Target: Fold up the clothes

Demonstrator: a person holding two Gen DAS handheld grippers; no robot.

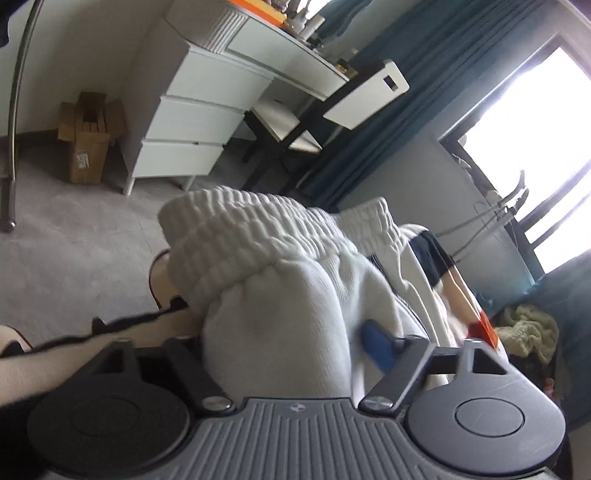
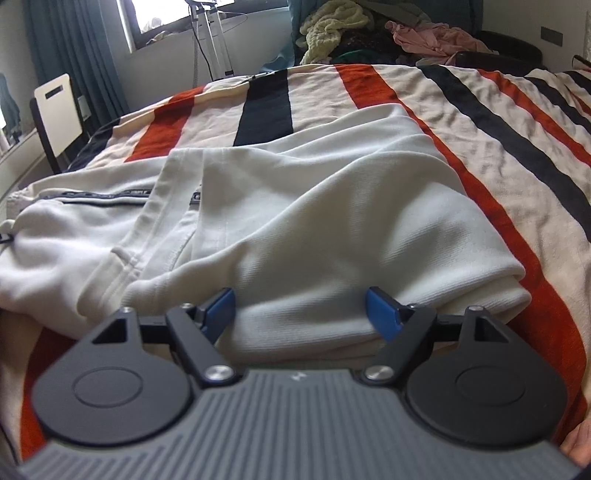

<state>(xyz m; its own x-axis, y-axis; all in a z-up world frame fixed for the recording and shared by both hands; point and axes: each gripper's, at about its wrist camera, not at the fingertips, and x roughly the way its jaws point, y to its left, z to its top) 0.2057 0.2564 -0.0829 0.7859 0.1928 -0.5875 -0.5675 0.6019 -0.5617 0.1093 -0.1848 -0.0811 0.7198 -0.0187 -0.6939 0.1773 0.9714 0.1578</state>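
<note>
The white sweatpants (image 2: 295, 206) lie partly folded on a bed covered by a striped blanket (image 2: 498, 122) in cream, orange and black; a dark printed tape runs along one side seam. One end, with its ribbed elastic band (image 1: 236, 240), is lifted off the bed in the left gripper (image 1: 295, 343), whose fingers pinch the bunched cloth; only one blue pad (image 1: 376, 343) shows, the other is buried in fabric. The right gripper (image 2: 300, 314) sits low at the near folded edge, its blue pads (image 2: 382, 317) spread wide with the cloth bulging between them. Beyond the bed stand a white dresser (image 1: 195, 110), a chair (image 1: 365, 92), teal curtains (image 1: 417, 92) and a heap of clothes (image 2: 369, 33).
</note>
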